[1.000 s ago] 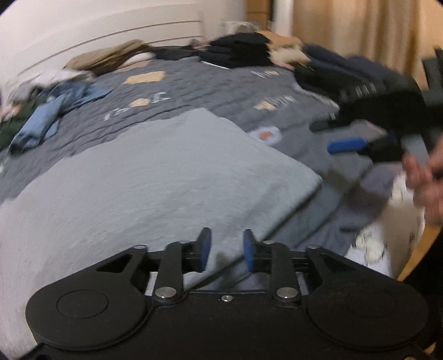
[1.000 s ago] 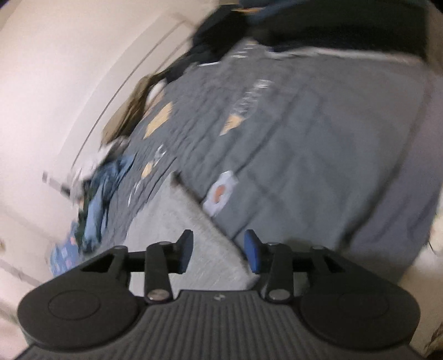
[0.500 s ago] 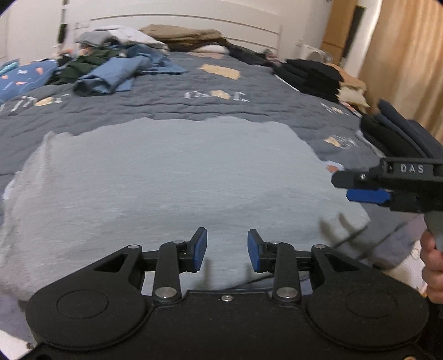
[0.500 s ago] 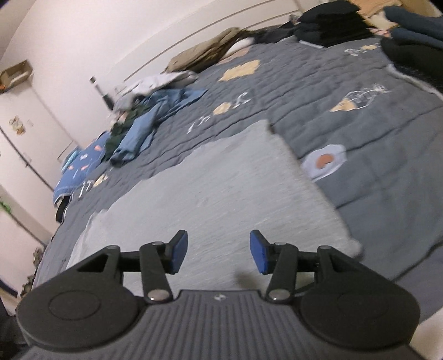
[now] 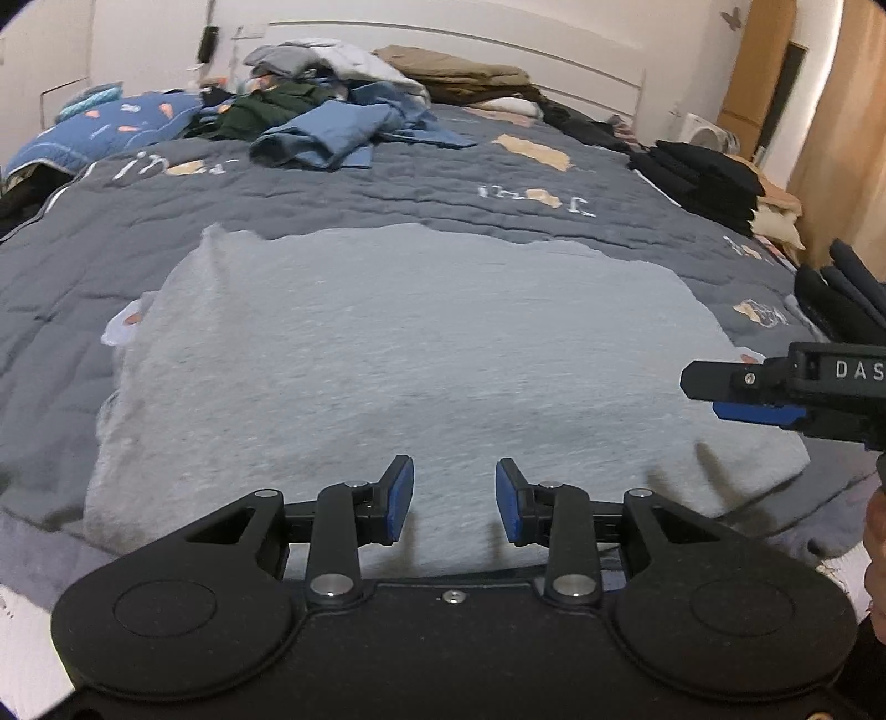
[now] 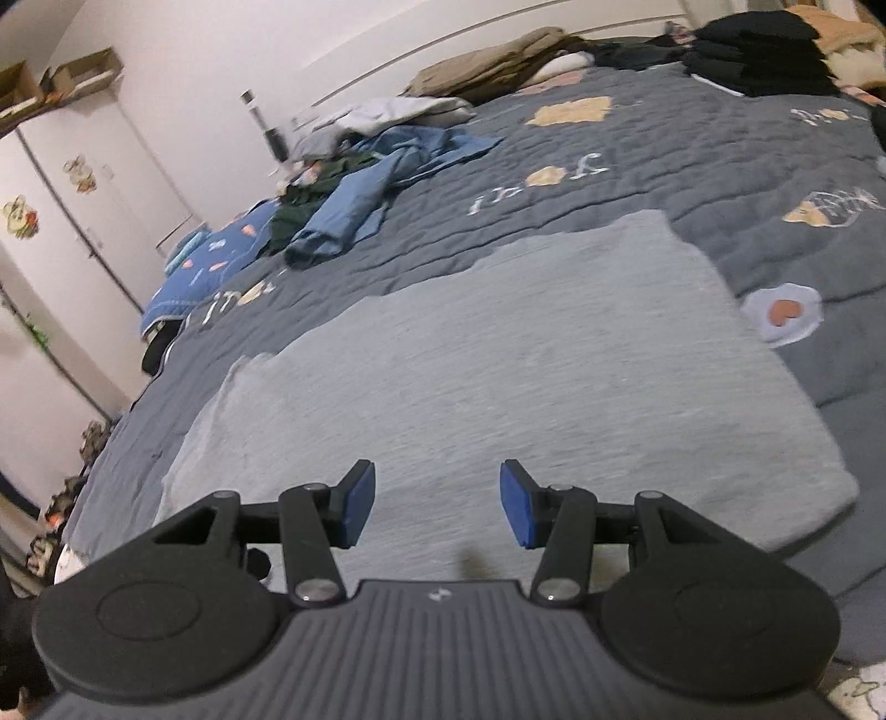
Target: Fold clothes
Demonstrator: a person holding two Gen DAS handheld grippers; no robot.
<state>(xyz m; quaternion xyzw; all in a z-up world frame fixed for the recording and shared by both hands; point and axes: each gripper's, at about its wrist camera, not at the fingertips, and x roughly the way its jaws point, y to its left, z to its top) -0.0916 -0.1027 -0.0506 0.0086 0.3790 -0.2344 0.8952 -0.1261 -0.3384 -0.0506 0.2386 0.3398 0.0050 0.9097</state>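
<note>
Both views have swung round and levelled since a second ago, so the grey garment (image 5: 421, 354), then seen at a slant, now lies square ahead of each gripper, spread flat on the dark grey quilt (image 5: 332, 199) at the near end of the bed. Over that second the right gripper (image 6: 437, 507) has been opening its jaws; they stand moderately apart with only bare cloth below, nothing between them. In the left wrist view the left gripper (image 5: 454, 501) hangs over the garment's near edge, its blue pads (image 5: 401, 493) a narrower gap apart and empty too. Beyond the garment, toward the white headboard (image 5: 498, 50), sits one loose heap of blue, green and pale clothes (image 5: 332, 122), with tan folded items (image 5: 459, 72) beside it. To the garment's right are two stacks of dark folded clothes (image 5: 703, 177), one far and one near. Nothing lies on the garment itself. White letters "DAS" show on the right gripper's side where it enters the left view; the quilt's stitched lettering is too warped to read.
</note>
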